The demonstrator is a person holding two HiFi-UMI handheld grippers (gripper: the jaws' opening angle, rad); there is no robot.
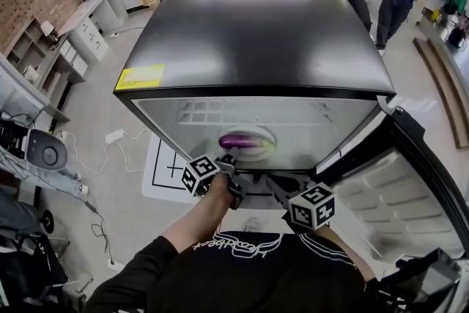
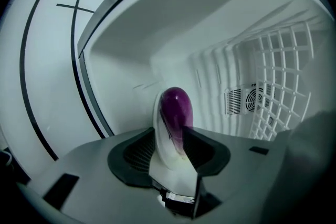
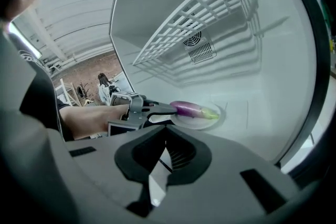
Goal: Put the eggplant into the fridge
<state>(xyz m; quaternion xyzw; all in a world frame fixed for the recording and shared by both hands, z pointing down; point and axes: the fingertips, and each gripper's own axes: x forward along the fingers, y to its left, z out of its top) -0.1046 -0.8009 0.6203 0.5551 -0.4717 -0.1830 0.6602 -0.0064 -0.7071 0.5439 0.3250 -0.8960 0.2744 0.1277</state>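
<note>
Open fridge (image 1: 256,33), white inside | left gripper (image 1: 227,160) clamped on plate (image 3: 210,121) rim, eggplant (image 1: 242,141) lies on it, inside fridge | right gripper (image 3: 167,140) pinched together, empty | step, I think: putting in | next: rest plate down, let go gently

In the head view, the black top of the fridge (image 1: 256,33) covers most of its inside, and the open door (image 1: 399,194) is cut off by the right edge. In the left gripper view the eggplant (image 2: 176,107) shows only its rounded purple end (the rest lies behind the plate (image 2: 168,165), seen edge-on between the jaws). From the head view the left gripper (image 1: 231,160) is partly masked by its own marker cube.
</note>
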